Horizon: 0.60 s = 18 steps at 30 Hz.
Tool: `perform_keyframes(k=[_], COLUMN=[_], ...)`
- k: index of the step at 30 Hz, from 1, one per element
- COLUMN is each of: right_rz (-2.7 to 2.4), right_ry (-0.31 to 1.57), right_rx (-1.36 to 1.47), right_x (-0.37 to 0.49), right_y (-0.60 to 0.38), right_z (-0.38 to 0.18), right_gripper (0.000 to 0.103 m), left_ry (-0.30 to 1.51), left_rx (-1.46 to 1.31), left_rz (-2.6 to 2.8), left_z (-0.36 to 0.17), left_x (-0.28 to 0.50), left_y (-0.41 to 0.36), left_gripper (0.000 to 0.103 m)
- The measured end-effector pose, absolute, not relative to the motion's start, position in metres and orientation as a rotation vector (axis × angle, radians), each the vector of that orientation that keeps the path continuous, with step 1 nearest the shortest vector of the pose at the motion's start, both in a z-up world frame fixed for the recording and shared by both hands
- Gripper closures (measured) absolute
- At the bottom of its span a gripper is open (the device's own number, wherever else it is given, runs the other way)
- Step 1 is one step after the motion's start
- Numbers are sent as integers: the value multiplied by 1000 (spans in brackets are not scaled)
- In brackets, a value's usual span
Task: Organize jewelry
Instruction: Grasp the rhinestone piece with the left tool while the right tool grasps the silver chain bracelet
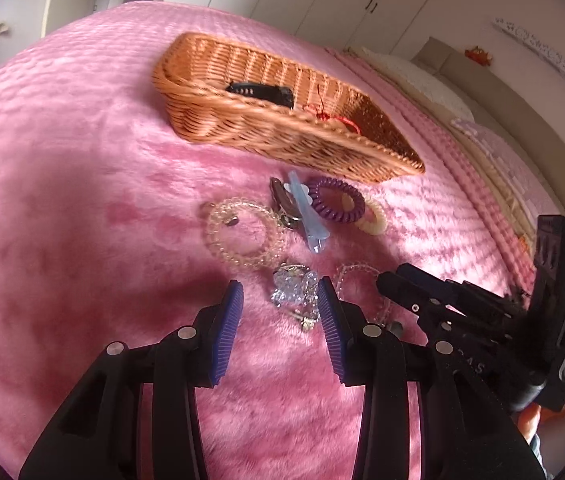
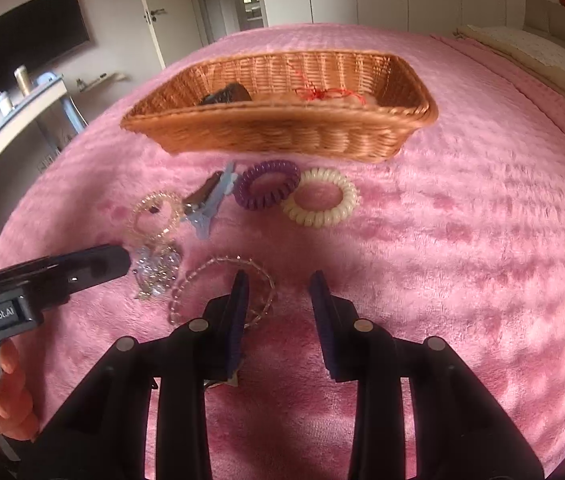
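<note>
Pink blanket [image 2: 462,208], tan woven basket [image 2: 282,136] — purple [image 2: 266,184] and cream coil ties [image 2: 320,202].

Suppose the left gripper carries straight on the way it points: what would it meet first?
Most likely the sparkly crystal clip, lying on the pink blanket between the left gripper jaws; exact depth is unclear.

The left tool [image 1: 280,300] hangs over the pink bed [image 1: 82,160], its blue pads apart on either side of a sparkly crystal piece [image 1: 294,286]. Beyond lie a clear beaded bracelet [image 1: 242,228], a purple coil tie [image 1: 336,200] and a wicker basket [image 1: 282,132]. The right tool [image 1: 386,280] reaches in from the right.
</note>
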State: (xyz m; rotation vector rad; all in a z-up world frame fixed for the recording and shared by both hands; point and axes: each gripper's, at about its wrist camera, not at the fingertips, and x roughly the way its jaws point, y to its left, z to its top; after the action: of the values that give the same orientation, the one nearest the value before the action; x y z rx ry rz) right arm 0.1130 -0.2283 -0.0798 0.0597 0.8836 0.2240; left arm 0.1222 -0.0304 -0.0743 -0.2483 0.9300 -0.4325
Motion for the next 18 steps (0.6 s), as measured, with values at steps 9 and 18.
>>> perform_keyframes(k=[9,18], right_rz=[208,79], right_ry=[892,886], right_rx=[-23,74], right_x=[116,111], right_y=[-214,-258], right_z=[-83,-78], right_gripper=[96,97], left_ry=[924,901], left_rx=[-120,-131], left_rz=[-381,-394], left_z=[-75,-63], left_x=[125,105], left_y=[-53,-22], left_gripper=[92,96])
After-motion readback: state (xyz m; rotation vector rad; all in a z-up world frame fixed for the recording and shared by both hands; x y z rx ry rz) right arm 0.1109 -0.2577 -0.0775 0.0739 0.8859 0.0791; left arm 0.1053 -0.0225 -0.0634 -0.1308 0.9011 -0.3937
